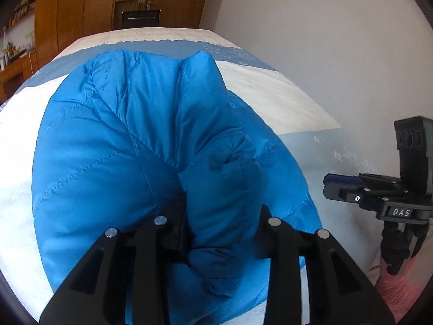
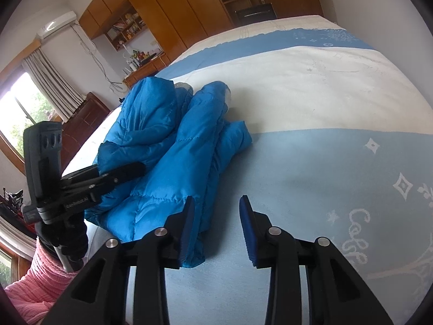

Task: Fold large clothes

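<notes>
A bright blue quilted jacket point(image 1: 130, 140) lies bunched on the bed point(image 1: 284, 92). My left gripper point(image 1: 220, 211) is shut on a thick fold of it; the puffy cloth bulges between the jaws and hides the pads. In the right wrist view the jacket point(image 2: 176, 149) lies folded lengthwise at the left of the bed point(image 2: 324, 168), and the left gripper point(image 2: 132, 172) clamps its near left part. My right gripper point(image 2: 217, 227) stands open just above the bedspread, its left pad beside the jacket's near corner, with nothing pinched. The right gripper point(image 1: 328, 185) also shows at the right edge of the left wrist view.
The bedspread has blue and cream bands with white patterns. A pale wall point(image 1: 324, 40) runs along one side of the bed. Wooden wardrobes point(image 2: 176, 8), a cluttered desk point(image 2: 143, 62) and a curtained window point(image 2: 24, 100) stand beyond. A pink sleeve point(image 2: 40, 279) holds the left gripper.
</notes>
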`<state>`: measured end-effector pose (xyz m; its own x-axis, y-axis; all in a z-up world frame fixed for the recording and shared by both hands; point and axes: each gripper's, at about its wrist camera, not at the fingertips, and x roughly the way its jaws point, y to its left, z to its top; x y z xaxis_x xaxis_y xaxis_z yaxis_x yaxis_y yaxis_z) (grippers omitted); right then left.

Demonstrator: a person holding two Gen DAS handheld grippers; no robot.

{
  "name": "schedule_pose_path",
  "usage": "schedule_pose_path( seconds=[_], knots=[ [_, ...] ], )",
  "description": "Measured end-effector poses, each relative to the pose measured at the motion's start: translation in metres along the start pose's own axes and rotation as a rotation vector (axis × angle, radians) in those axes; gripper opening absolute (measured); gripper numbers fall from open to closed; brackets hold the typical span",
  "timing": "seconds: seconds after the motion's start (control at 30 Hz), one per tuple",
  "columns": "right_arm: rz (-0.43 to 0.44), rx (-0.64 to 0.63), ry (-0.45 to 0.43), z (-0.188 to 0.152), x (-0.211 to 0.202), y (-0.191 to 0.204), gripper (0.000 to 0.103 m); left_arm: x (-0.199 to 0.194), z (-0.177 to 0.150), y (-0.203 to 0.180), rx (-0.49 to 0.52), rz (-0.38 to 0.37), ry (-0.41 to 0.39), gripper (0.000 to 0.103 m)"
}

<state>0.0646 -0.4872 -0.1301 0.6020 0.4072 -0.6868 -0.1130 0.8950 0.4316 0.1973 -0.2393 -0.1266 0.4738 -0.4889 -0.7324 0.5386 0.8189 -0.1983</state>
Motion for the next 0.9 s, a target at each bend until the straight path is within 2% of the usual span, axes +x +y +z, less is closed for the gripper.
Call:
schedule_pose_path(
  seconds=[0.23,0.37,0.4,0.43,0.53,0.63,0.7,0.73,0.77,0.83,0.9],
  knots=[
    [0.007,0.002,0.013,0.0,0.003,0.003,0.035,0.007,-0.003,-0.007,-0.006,0.0,-0.009,0.034],
    [0.0,-0.007,0.026,0.002,0.003,0.01,0.035,-0.006,-0.002,-0.006,-0.034,-0.017,-0.017,0.035],
    [-0.001,-0.011,0.026,0.004,0.003,0.012,0.037,-0.01,-0.002,-0.006,-0.038,-0.025,-0.018,0.039],
    [0.0,-0.016,0.023,0.006,0.001,0.015,0.039,-0.015,-0.002,-0.006,-0.039,-0.037,-0.018,0.046],
    [-0.003,-0.04,0.0,0.015,-0.008,0.023,0.04,-0.033,-0.002,-0.006,-0.071,-0.12,-0.02,0.057],
    [0.003,-0.056,-0.006,0.028,-0.013,0.031,0.04,-0.065,-0.002,0.005,-0.131,-0.185,-0.042,0.057],
    [0.017,-0.061,0.001,0.037,-0.014,0.037,0.04,-0.083,-0.002,0.018,-0.168,-0.182,-0.078,0.057],
    [0.025,-0.064,0.012,0.044,-0.012,0.041,0.042,-0.091,-0.001,0.024,-0.183,-0.162,-0.095,0.057],
    [0.027,-0.065,0.024,0.049,-0.01,0.044,0.044,-0.098,0.001,0.033,-0.198,-0.107,-0.109,0.057],
    [0.032,-0.069,0.052,0.061,-0.004,0.054,0.052,-0.104,0.005,0.051,-0.225,0.05,-0.126,0.057],
    [0.051,-0.069,0.076,0.07,0.004,0.063,0.057,-0.1,0.008,0.065,-0.231,0.153,-0.107,0.057]
  ],
)
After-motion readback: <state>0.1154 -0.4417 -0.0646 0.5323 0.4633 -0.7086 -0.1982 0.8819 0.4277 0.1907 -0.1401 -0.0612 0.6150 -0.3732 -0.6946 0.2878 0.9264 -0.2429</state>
